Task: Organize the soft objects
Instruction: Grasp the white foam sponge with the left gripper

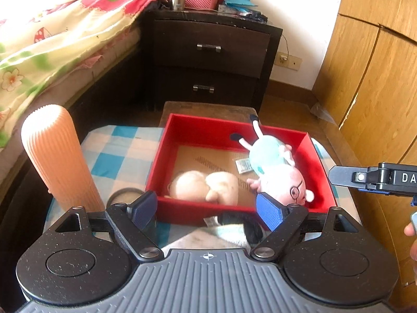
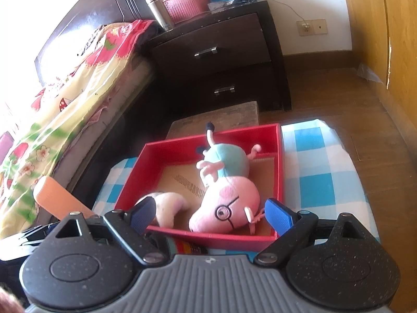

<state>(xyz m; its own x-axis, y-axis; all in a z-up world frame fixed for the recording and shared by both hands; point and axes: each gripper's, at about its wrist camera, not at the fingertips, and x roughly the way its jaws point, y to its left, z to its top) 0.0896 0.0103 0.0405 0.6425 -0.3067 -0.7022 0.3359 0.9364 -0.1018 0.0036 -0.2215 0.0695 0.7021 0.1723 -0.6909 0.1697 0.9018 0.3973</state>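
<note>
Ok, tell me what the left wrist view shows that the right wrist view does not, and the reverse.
Only the left wrist view shows the right claw's dark body from outside, entering at the right edge, and a striped fabric item under the open left claw.

Only the right wrist view shows the bed's dark wooden headboard and the checked cloth's right-hand side, seen past the open right claw.

Both show the red cardboard box holding the pink pig plush in a teal dress and the cream plush toy, the ribbed peach cylinder, and the dark two-drawer nightstand.
</note>
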